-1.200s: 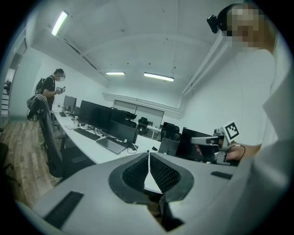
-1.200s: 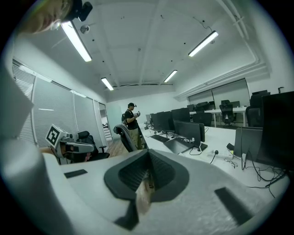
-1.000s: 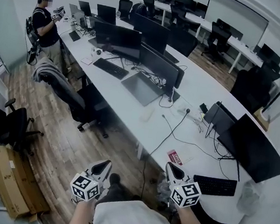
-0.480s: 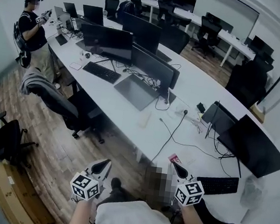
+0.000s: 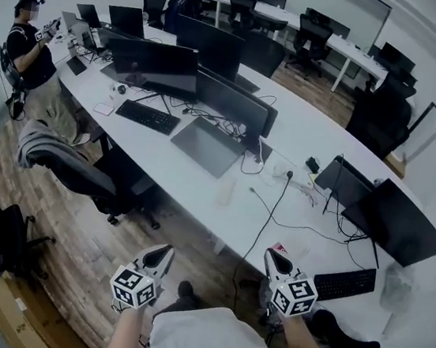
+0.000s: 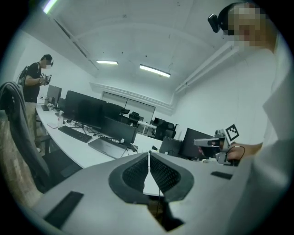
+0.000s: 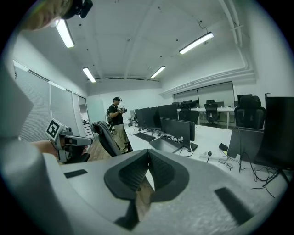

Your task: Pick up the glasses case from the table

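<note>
A long white desk (image 5: 199, 198) runs across the head view. On it, left of a black cable, lies a small pale oblong thing (image 5: 226, 192), which may be the glasses case; it is too small to tell. Both grippers are held low in front of the person's body, well short of it. My left gripper (image 5: 166, 252) is over the wooden floor, jaws shut and empty (image 6: 148, 158). At the desk's near edge is my right gripper (image 5: 271, 254), also shut with nothing in it (image 7: 148, 156).
Monitors (image 5: 154, 64), keyboards (image 5: 147, 116), a grey laptop (image 5: 206, 145) and cables crowd the desk. A red and white card (image 5: 278, 249) lies by the right gripper. An office chair with a jacket (image 5: 64, 165) stands left of the desk. Another person (image 5: 28, 53) stands at the far end.
The person has stepped toward the desk, which now sits lower and nearer in the head view. Both grippers moved forward with them; the right one now reaches the desk's edge. Jaws stayed shut.
</note>
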